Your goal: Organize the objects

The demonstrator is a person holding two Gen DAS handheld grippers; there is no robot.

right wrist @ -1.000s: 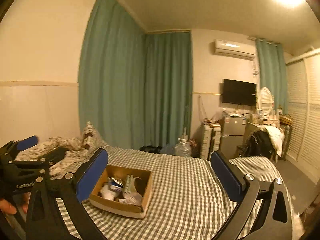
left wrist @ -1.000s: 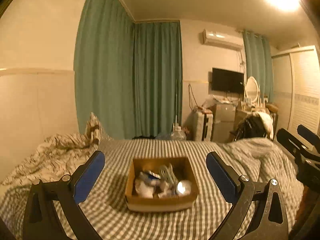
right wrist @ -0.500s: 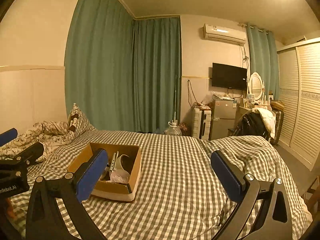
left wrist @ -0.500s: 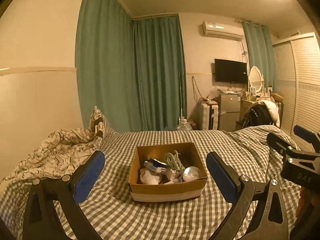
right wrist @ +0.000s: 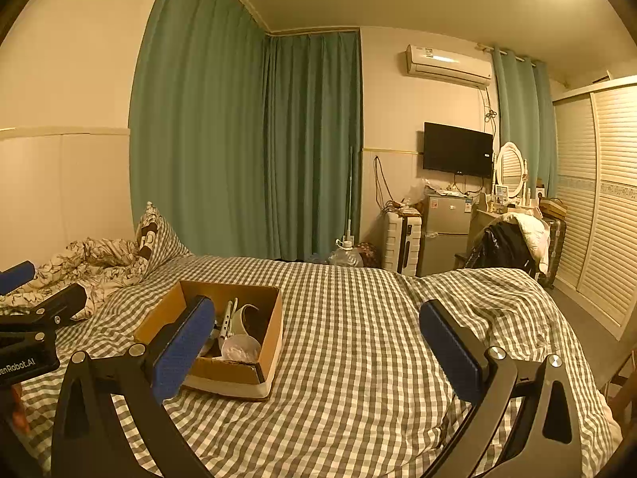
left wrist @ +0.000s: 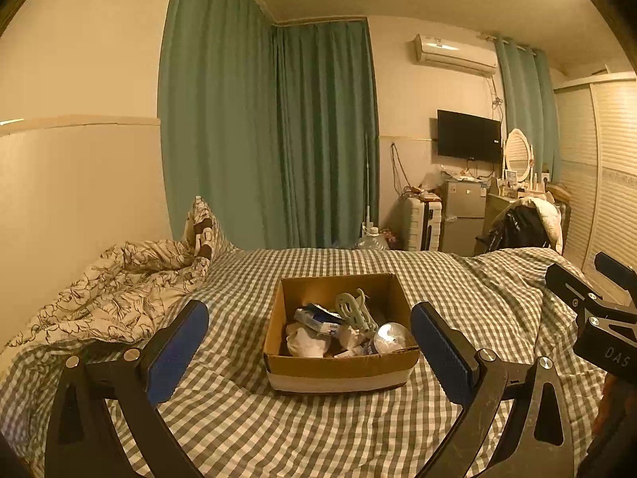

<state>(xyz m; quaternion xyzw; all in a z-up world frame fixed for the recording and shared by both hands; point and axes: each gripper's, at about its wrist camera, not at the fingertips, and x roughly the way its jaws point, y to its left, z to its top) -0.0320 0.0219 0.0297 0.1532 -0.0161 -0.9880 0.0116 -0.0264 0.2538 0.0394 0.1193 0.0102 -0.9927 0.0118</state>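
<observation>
left gripper (left wrist: 309,340): jaws spread wide with nothing between the blue pads, held above the checked bedspread; the cardboard box sits framed between the two fingers, just beyond them.
right gripper (right wrist: 316,340): jaws also wide apart and empty, aimed over bare checked cloth to the right of the box; its left finger (right wrist: 183,344) overlaps the box's near left corner in the right wrist view.
cardboard box (left wrist: 342,370): open-topped, resting flat on the bed, a pale band around its base.
box contents: a pale green plastic clip (left wrist: 352,310) leaning up over the pile, a blue and white packet (left wrist: 318,316), crumpled white paper (left wrist: 306,340), and a shiny round thing (left wrist: 388,336) at the front right corner; what lies underneath cannot be told.
bed (right wrist: 358,358): covered in grey and white check, rumpled toward the right edge.
floral quilt (left wrist: 119,279): bunched at the left, well apart from the box.
room behind: green curtains (right wrist: 247,151), a wall television (right wrist: 458,149), a small fridge (right wrist: 444,235).
</observation>
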